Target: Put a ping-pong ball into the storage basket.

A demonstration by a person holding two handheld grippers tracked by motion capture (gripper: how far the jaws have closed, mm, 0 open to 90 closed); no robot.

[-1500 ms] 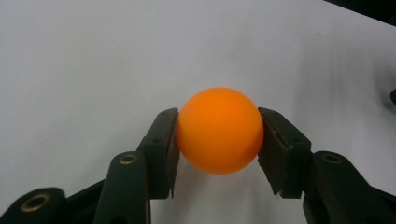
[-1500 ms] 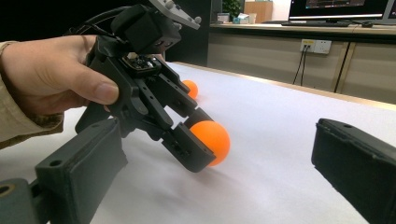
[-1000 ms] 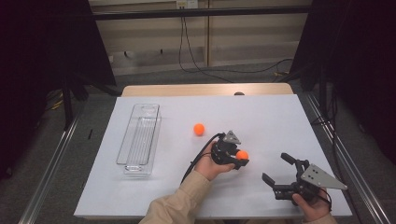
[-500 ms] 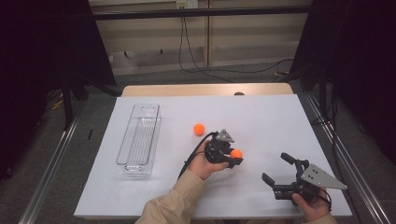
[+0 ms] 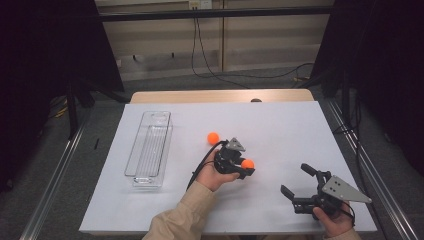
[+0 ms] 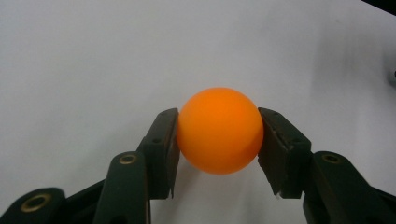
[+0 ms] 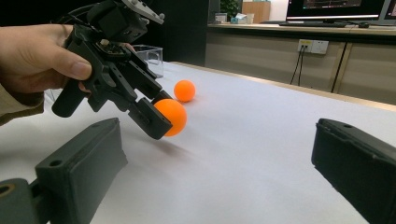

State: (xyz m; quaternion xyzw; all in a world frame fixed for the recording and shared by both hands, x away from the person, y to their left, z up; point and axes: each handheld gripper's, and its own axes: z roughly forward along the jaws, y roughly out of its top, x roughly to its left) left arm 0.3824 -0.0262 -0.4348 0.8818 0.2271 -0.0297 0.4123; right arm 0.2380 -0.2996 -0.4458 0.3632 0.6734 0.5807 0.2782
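My right hand-held gripper [image 5: 300, 186] waits near me on the white worktop [image 5: 280, 125], jaws wide open. My left hand-held gripper [image 5: 246, 167] squeezes an orange ball [image 6: 219, 129] just above the worktop. Farther off sits another orange ball [image 5: 213, 138].

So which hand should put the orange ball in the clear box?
Probably the left. Its tool already pinches one orange ball and is nearer the clear box. The right tool sits open, farther away.
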